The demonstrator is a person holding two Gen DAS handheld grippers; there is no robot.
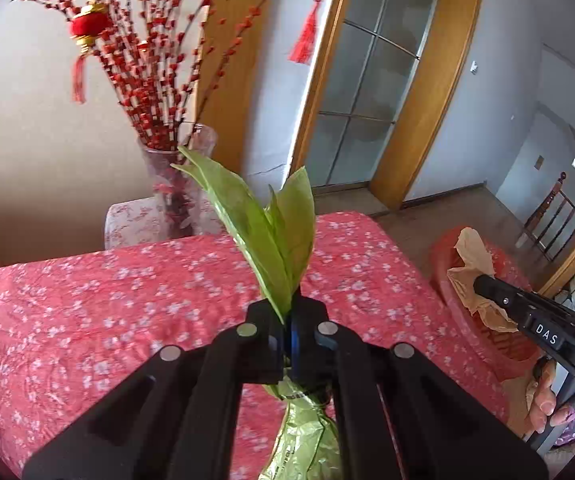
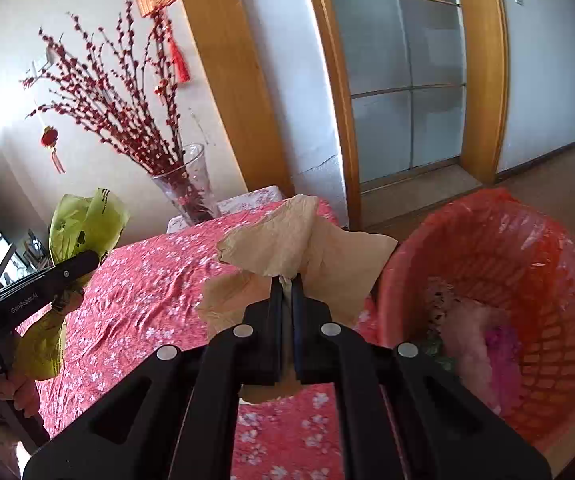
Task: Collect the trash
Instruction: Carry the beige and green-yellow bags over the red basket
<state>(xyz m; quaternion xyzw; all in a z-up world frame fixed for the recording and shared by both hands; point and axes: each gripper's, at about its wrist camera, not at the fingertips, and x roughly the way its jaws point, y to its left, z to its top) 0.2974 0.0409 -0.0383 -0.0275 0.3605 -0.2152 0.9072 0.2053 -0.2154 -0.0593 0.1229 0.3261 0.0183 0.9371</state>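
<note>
Green bag's (image 1: 299, 452) lower end past the frame edge; basket (image 2: 535, 320) contents blurred.

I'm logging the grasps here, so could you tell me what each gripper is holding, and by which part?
The left gripper pinches a green plastic bag at its bunched middle. The right gripper pinches a crumpled brown paper near its lower middle.

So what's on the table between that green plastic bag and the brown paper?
Nothing: in the right wrist view, only bare pink floral tablecloth lies between the green bag and the brown paper.
</note>
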